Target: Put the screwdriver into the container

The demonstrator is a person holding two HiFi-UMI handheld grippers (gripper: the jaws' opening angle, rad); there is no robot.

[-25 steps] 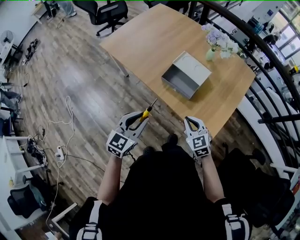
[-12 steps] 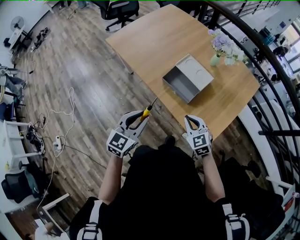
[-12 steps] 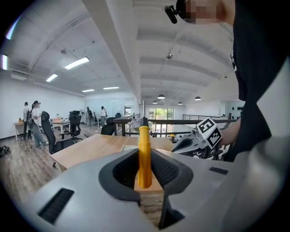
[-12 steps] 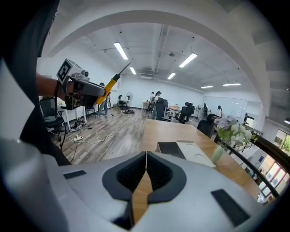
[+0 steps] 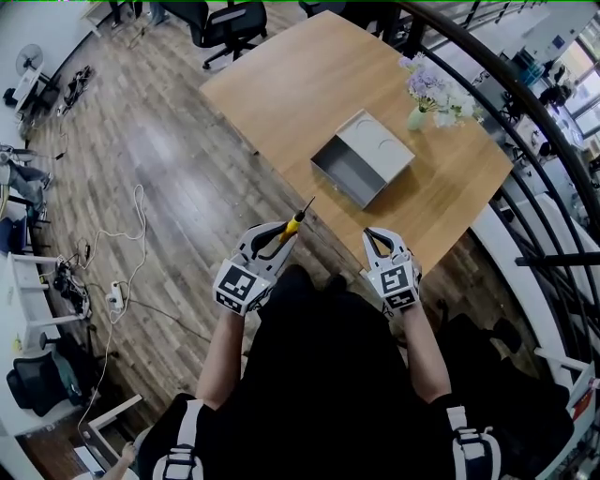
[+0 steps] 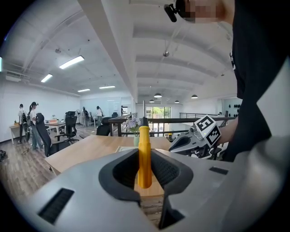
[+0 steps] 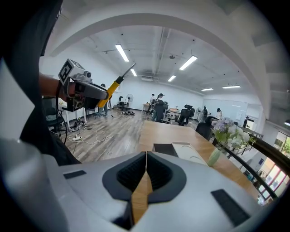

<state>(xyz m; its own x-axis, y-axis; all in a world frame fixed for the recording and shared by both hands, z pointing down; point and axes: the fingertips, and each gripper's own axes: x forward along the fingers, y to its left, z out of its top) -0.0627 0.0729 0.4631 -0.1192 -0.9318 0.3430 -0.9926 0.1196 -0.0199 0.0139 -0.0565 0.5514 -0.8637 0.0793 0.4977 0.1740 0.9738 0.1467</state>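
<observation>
The left gripper (image 5: 279,236) pinches the yellow handle of the screwdriver (image 5: 295,223), held up in the air near the edge of the table (image 5: 300,84), while the right gripper (image 5: 379,240) is closed tight on nothing, and the open container (image 5: 349,172) sits on the table, well apart from the screwdriver.

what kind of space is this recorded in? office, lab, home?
Probably an open-plan office: wheeled office chairs, a long wooden table on wood flooring, and ceiling strip lights running across a large hall.
</observation>
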